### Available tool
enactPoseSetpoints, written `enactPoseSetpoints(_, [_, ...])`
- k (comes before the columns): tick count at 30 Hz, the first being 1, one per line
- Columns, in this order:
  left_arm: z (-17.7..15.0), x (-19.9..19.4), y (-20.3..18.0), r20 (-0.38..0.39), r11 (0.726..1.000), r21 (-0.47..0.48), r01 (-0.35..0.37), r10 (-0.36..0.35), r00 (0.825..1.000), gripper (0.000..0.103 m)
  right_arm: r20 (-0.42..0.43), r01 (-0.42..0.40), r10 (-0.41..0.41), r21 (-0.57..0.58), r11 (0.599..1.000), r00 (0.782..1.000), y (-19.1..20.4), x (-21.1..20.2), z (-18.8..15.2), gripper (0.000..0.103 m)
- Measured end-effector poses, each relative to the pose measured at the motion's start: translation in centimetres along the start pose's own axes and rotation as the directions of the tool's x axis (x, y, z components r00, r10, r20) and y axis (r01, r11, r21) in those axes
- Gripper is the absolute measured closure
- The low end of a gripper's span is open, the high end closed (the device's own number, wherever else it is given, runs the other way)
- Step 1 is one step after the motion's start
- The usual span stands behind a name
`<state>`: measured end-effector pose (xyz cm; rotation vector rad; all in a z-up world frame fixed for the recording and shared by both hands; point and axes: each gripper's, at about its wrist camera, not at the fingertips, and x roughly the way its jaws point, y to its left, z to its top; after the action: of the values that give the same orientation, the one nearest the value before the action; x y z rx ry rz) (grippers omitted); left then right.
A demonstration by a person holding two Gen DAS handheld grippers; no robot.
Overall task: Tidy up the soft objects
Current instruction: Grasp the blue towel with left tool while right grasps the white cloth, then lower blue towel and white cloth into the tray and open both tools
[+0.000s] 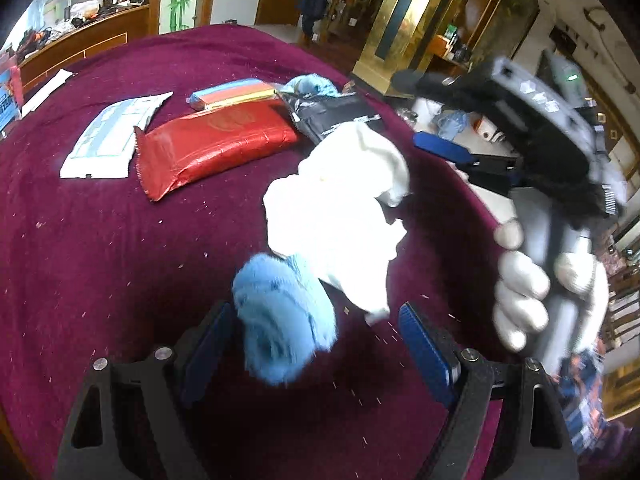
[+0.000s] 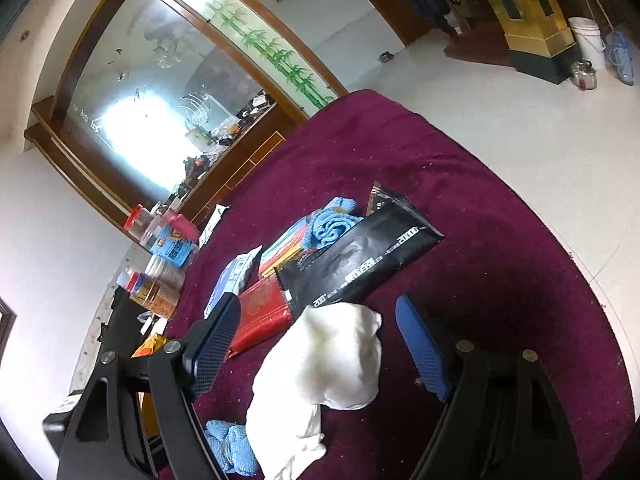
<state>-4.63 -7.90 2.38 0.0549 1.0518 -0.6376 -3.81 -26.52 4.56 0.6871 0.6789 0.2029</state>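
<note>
A crumpled white cloth (image 1: 340,216) lies in the middle of the left wrist view on the maroon tablecloth (image 1: 100,260), and just below it, at lower centre, sits a rolled light-blue towel (image 1: 284,320), the two touching at the towel's upper edge. The left gripper (image 1: 316,344) stands wide open with the blue towel between its dark-blue pads (image 1: 424,352), nearer the left-hand one; whether that pad touches the towel is blurred, but nothing is clamped. The right gripper (image 2: 316,348) is also wide open and holds nothing; in its own view the white cloth rises between its fingers in the lower centre, free of both pads. In the left wrist view the same tool appears at the right edge, gripped by a gloved hand (image 1: 536,280). Toward the upper part of that frame lie a red foil packet (image 1: 212,148), a white flat packet (image 1: 112,136), a striped block (image 1: 236,94), a black pouch (image 1: 332,114) and a second blue towel (image 1: 312,82) behind it. The step in hand looks like the approach to picking up the two loose cloths, each gripper lined up on one. The next move calls for lowering the fingers around the fabric and closing on a thick fold rather than a loose edge, since a thin pinch would let soft cloth slip or trail over the packets beside it.
</note>
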Motion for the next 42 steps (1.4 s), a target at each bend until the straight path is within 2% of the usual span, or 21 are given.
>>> enactPoseSetpoints(1, [0.0,0.3,0.1,0.001,1.000,-0.002,-0.002,0.002,1.000,0.022,-0.002,-0.002,0.002,-0.001,1.000,1.000,0.1,-0.1,0.0,0.022])
enactPoseSetpoints(2, [0.0,0.3,0.1,0.019,1.000,0.002,-0.016,0.016,1.000,0.039,-0.007,-0.003,0.003,-0.003,1.000,1.000,0.1,0.0,0.0,0.022])
enactPoseSetpoints(3, [0.0,0.3,0.2,0.030,1.000,0.010,-0.029,0.028,0.999,0.063,-0.012,-0.004,0.004,-0.004,1.000,1.000,0.2,0.0,-0.1,0.022])
enactPoseSetpoints(6, [-0.1,-0.5,1.5,0.041,0.999,-0.035,0.007,-0.005,0.999,0.063,-0.048,0.002,-0.002,-0.015,1.000,0.999,0.4,0.6,-0.3,0.022])
enactPoseSetpoints(8, [-0.5,-1.6,2.1,0.066,0.999,-0.049,0.001,0.003,0.998,0.063,-0.084,0.007,-0.010,-0.037,0.999,0.996,0.8,1.4,-0.6,0.022])
enactPoseSetpoints(13, [-1.8,-5.3,3.8,0.133,0.994,-0.101,0.040,-0.027,0.991,0.063,-0.153,0.051,-0.080,-0.183,0.982,0.985,3.2,3.2,-2.0,0.022])
enactPoseSetpoints(15, [-2.6,-7.3,4.4,0.165,0.991,-0.120,0.057,-0.037,0.986,0.063,-0.144,0.094,-0.130,-0.234,0.968,0.981,3.9,3.5,-2.4,0.022])
enactPoseSetpoints(18, [-3.8,-10.3,5.9,0.217,0.986,-0.155,0.069,-0.034,0.976,0.063,-0.147,0.115,-0.154,-0.246,0.962,0.977,3.7,3.9,-2.6,0.022])
enactPoseSetpoints(22, [-6.9,-15.6,9.9,0.297,0.970,-0.239,0.053,0.021,0.955,0.063,-0.152,0.149,-0.192,-0.252,0.956,0.970,3.5,4.5,-2.7,0.027])
enactPoseSetpoints(25, [-9.4,-18.7,13.1,0.344,0.946,-0.323,0.029,0.089,0.935,0.063,-0.139,0.174,-0.221,-0.286,0.942,0.965,3.9,4.6,-3.0,0.039])
enactPoseSetpoints(27, [-11.0,-20.4,15.5,0.363,0.923,-0.385,0.019,0.132,0.922,0.063,-0.133,0.196,-0.251,-0.330,0.923,0.959,4.6,5.1,-3.4,0.059])
enactPoseSetpoints(28, [-12.0,-21.3,16.5,0.371,0.910,-0.415,0.011,0.158,0.915,0.063,-0.130,0.204,-0.265,-0.360,0.910,0.955,5.1,5.3,-3.8,0.064])
enactPoseSetpoints(30, [-13.7,-22.5,18.1,0.374,0.889,-0.458,-0.006,0.199,0.906,0.063,-0.130,0.202,-0.277,-0.415,0.887,0.952,6.1,5.6,-4.4,0.083])
enactPoseSetpoints(31, [-14.7,-23.1,19.0,0.375,0.877,-0.481,-0.009,0.215,0.902,0.063,-0.127,0.201,-0.282,-0.442,0.874,0.951,6.6,5.7,-4.6,0.087])
enactPoseSetpoints(34, [-16.8,-24.1,20.7,0.372,0.853,-0.521,-0.021,0.249,0.894,0.063,-0.100,0.215,-0.290,-0.456,0.863,0.952,7.2,5.2,-4.5,0.091])
enactPoseSetpoints(37, [-18.0,-24.3,22.0,0.366,0.835,-0.550,-0.024,0.267,0.891,0.062,-0.069,0.215,-0.269,-0.426,0.879,0.961,8.1,3.3,-3.6,0.092])
enactPoseSetpoints(42, [-18.6,-23.2,24.3,0.338,0.796,-0.605,-0.014,0.273,0.901,0.062,-0.044,0.158,-0.197,-0.439,0.885,0.979,11.7,0.4,-3.0,0.092])
